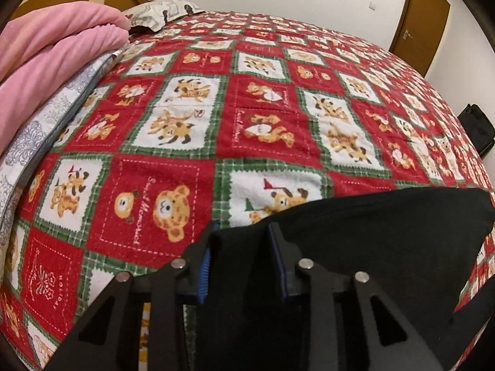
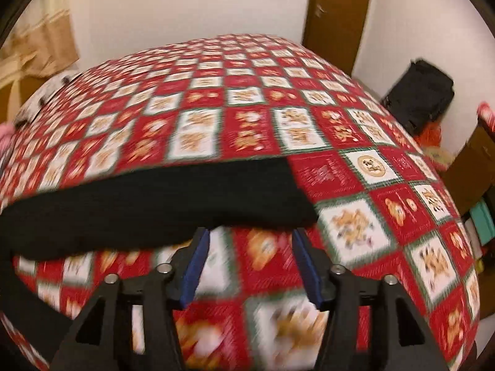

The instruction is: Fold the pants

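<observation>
The black pants (image 1: 371, 241) lie on a bed with a red, green and white bear-print cover (image 1: 247, 108). In the left wrist view my left gripper (image 1: 241, 232) has black cloth between its blue-padded fingers and is closed on a fold of the pants. In the right wrist view, which is blurred, the pants (image 2: 154, 198) form a dark band across the bed cover (image 2: 355, 185). My right gripper (image 2: 250, 235) is open, its tips just below the band's near edge, with only the cover between the fingers.
A pink blanket (image 1: 52, 49) and a grey patterned quilt (image 1: 46, 123) are piled at the left of the bed, with a pillow (image 1: 161, 12) behind. A wooden door (image 1: 423, 18) is at the far right. A black bag (image 2: 420, 95) and clutter stand right of the bed.
</observation>
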Demonstrator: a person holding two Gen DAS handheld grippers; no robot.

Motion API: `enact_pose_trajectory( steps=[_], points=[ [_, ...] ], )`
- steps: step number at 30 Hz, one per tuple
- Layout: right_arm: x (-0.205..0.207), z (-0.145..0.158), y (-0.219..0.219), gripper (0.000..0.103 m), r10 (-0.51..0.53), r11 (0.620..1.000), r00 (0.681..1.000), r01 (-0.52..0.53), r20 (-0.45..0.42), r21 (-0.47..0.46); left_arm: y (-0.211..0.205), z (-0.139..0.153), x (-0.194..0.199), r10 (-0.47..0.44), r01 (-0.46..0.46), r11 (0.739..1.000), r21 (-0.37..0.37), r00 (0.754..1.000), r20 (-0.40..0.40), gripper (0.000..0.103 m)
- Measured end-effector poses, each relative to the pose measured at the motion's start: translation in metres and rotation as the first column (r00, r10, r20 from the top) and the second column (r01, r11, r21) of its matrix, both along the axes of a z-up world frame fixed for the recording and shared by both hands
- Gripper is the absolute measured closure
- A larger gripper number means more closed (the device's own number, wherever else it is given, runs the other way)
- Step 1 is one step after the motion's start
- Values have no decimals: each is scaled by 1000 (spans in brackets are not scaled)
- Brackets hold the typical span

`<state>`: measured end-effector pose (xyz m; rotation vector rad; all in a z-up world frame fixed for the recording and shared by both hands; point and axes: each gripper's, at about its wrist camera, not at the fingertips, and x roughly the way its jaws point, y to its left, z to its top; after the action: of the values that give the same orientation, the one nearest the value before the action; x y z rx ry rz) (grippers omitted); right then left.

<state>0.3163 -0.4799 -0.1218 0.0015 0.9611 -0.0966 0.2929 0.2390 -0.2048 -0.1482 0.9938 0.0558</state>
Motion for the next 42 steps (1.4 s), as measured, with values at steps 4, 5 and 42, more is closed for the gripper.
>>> enact_pose_trajectory(
  steps=[4, 5, 42],
  points=[
    [51, -12, -33, 39, -44, 999, 998, 45, -44, 27, 1, -1, 3, 12, -12, 1000, -5, 1000, -10, 69],
    [61, -14, -39, 39, -50, 998, 997, 51, -51, 34, 2, -1, 4, 15, -16, 1000, -10, 1000, -12, 69],
    [-16, 45, -59, 98, 93, 987, 988, -107, 120, 117, 4, 62, -79, -49, 86, 989, -121, 957, 285, 92]
  ],
)
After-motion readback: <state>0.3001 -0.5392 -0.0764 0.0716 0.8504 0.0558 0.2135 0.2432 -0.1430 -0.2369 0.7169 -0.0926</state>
